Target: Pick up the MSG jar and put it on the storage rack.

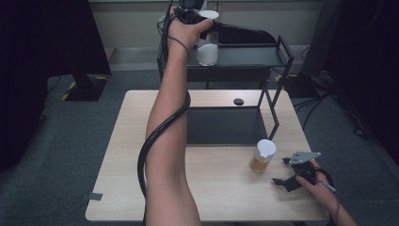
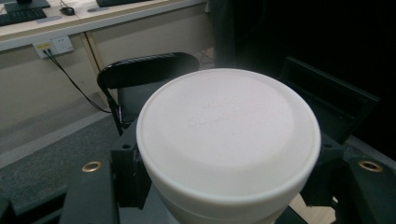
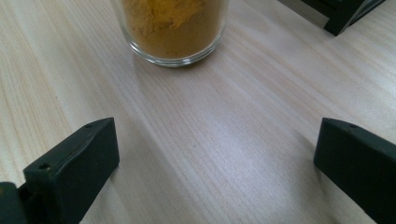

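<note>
Left gripper point(image 1: 200, 21) raised far over the black shelf's point(image 1: 244, 54) top level, jaws clamped on a white-lidded jar point(image 1: 207, 47) of pale powder, held upright above that level. Right gripper point(image 1: 288, 181) low at the near right of the counter point(image 1: 221, 188), jaws spread wide with nothing between. Just beyond them, a second jar point(image 3: 173, 30) of orange-brown powder, standing on the counter near the shelf's foot.
</note>
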